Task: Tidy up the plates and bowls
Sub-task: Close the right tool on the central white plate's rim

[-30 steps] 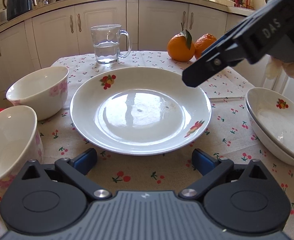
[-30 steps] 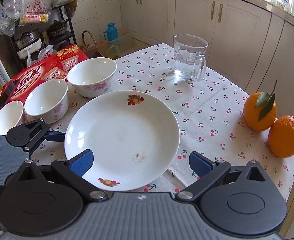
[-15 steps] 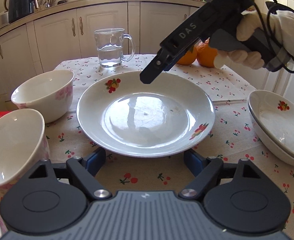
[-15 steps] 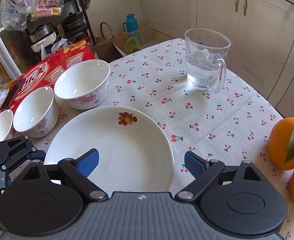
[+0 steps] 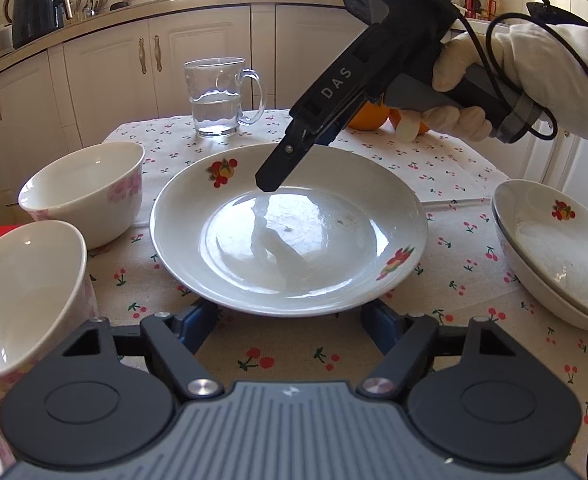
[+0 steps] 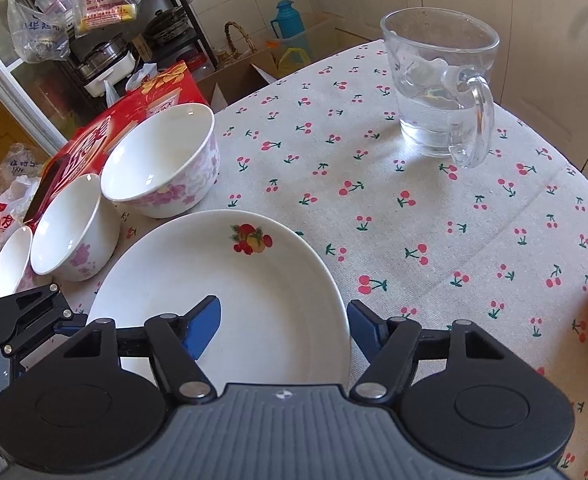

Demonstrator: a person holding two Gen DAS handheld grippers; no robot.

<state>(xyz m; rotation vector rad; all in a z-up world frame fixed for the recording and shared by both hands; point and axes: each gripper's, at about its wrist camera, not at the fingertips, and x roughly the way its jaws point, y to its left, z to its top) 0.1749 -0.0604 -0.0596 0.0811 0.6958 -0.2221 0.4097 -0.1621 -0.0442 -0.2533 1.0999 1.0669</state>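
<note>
A large white plate with fruit prints (image 5: 289,236) lies mid-table; it also shows in the right wrist view (image 6: 229,292). My left gripper (image 5: 289,320) is open at its near rim, fingers partly hidden under the rim. My right gripper (image 6: 281,324) is open astride the plate's far rim, one finger (image 6: 201,330) over the plate, the other outside; it also shows in the left wrist view (image 5: 285,164). Two flowered bowls (image 5: 81,192) (image 5: 17,300) stand at the left. Stacked deep plates (image 5: 558,256) sit at the right.
A glass mug of water (image 5: 219,98) stands at the table's far side, oranges (image 5: 368,118) behind the right gripper. A red box (image 6: 105,140) lies beyond the bowls. A third bowl (image 6: 7,264) shows at the left edge. Cabinets surround the table.
My right gripper has come down and across to the plate's far rim. My left gripper has moved forward, its fingers now at the plate's near rim.
</note>
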